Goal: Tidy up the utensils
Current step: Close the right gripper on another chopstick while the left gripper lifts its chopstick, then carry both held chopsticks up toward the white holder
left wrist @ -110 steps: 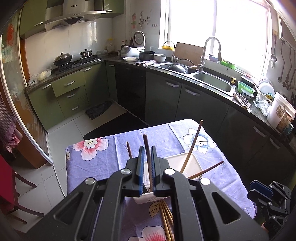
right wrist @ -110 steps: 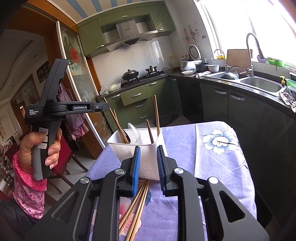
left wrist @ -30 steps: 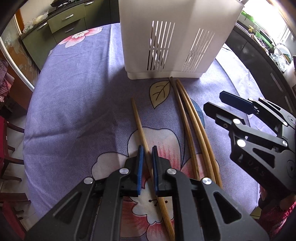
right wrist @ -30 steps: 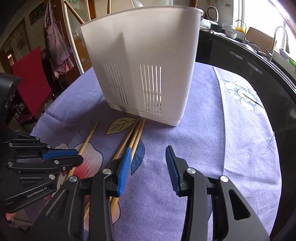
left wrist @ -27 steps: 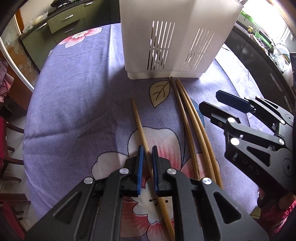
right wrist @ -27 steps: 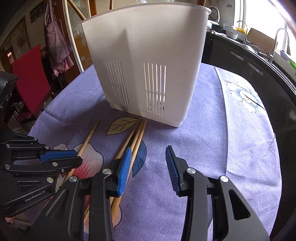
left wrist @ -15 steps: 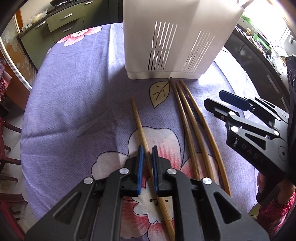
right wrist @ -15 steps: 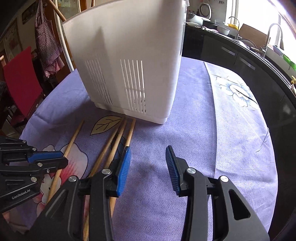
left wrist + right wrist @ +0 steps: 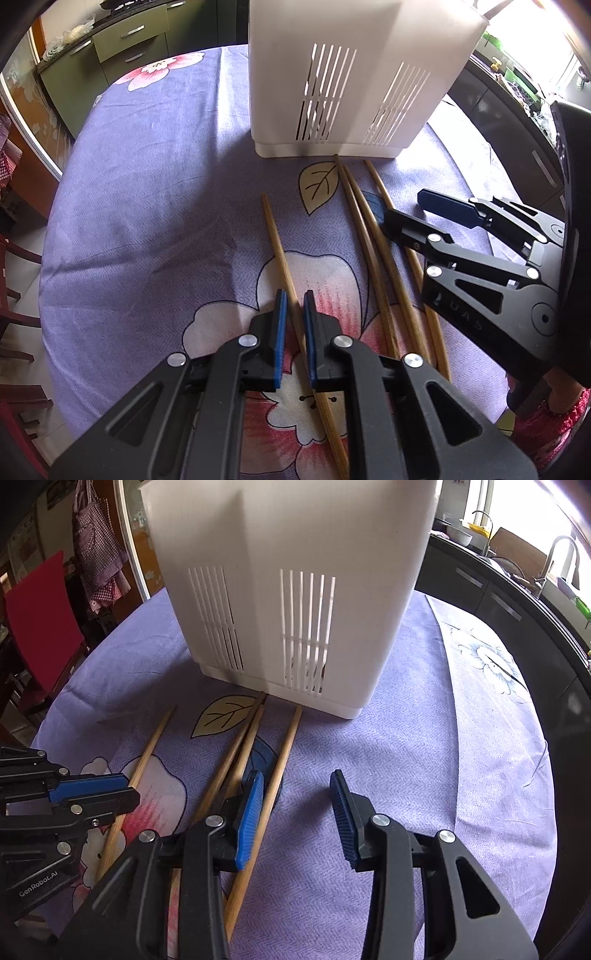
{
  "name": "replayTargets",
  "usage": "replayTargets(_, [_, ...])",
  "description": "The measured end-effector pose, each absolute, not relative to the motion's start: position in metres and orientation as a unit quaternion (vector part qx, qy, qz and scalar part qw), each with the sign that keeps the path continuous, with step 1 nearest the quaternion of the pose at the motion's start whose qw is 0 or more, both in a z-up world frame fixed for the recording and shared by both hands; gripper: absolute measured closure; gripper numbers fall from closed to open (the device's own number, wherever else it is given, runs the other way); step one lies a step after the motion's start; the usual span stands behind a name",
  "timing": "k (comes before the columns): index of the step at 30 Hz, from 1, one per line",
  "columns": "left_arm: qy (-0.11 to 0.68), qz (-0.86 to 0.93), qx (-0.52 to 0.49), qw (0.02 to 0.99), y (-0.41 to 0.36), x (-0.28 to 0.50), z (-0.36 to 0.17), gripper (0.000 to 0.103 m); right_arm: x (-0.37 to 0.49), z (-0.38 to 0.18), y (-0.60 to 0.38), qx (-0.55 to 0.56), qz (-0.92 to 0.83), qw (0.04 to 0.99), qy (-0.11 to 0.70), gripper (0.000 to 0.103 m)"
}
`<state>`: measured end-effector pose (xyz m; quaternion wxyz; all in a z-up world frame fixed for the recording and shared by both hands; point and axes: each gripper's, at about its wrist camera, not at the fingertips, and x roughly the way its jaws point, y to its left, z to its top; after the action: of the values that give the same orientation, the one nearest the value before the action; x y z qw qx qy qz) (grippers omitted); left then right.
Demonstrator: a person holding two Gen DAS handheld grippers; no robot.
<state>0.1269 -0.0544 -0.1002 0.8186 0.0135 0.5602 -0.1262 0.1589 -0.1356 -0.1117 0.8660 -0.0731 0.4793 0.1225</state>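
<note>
A white slotted utensil holder (image 9: 351, 81) (image 9: 295, 590) stands on the purple flowered tablecloth. Several wooden chopsticks lie in front of it. My left gripper (image 9: 293, 306) (image 9: 92, 786) is nearly closed around a single chopstick (image 9: 277, 236) (image 9: 147, 753) lying apart on the left; the chopstick rests on the cloth. My right gripper (image 9: 297, 797) (image 9: 417, 210) is open, low over the cloth, its left finger beside the rightmost chopstick (image 9: 284, 746) of a group of three (image 9: 369, 229).
The round table's edge (image 9: 546, 775) curves close on the right. Dark kitchen cabinets (image 9: 498, 602) and a sink lie beyond. A red chair (image 9: 40, 620) stands at the left. Green drawers (image 9: 125, 48) sit behind the table.
The rightmost of the three chopsticks has been pushed apart from the other two. My right gripper has shifted slightly toward the holder. My left gripper stays around the single chopstick.
</note>
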Motion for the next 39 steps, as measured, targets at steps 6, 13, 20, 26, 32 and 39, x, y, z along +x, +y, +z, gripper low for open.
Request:
replayTargets(6, [0.564, -0.121, 0.01, 0.817, -0.055, 0.131, -0.101, 0.093, 0.161, -0.113, -0.123, -0.084, 0.132, 0.863, 0.481, 0.076])
replayTargets(13, [0.562, -0.117, 0.006, 0.819, -0.061, 0.139, -0.102, 0.085, 0.169, -0.112, -0.128, -0.058, 0.137, 0.854, 0.498, 0.09])
replayTargets(20, [0.562, -0.11, 0.008, 0.819, -0.057, 0.145, -0.103, 0.095, 0.163, -0.112, -0.137, -0.038, 0.139, 0.858, 0.492, 0.097])
replayTargets(26, [0.559, -0.111, 0.006, 0.822, -0.051, 0.147, -0.1, 0.096, 0.154, -0.102, -0.145, -0.014, 0.144, 0.865, 0.48, 0.097])
replayTargets(32, [0.542, -0.113, 0.011, 0.833, -0.047, 0.138, -0.084, 0.096, 0.138, -0.072, -0.162, 0.011, 0.16, 0.88, 0.447, 0.097])
replayTargets(39, [0.514, -0.117, 0.015, 0.85, -0.044, 0.124, -0.055, 0.096, 0.112, -0.031, -0.177, 0.037, 0.178, 0.899, 0.399, 0.097])
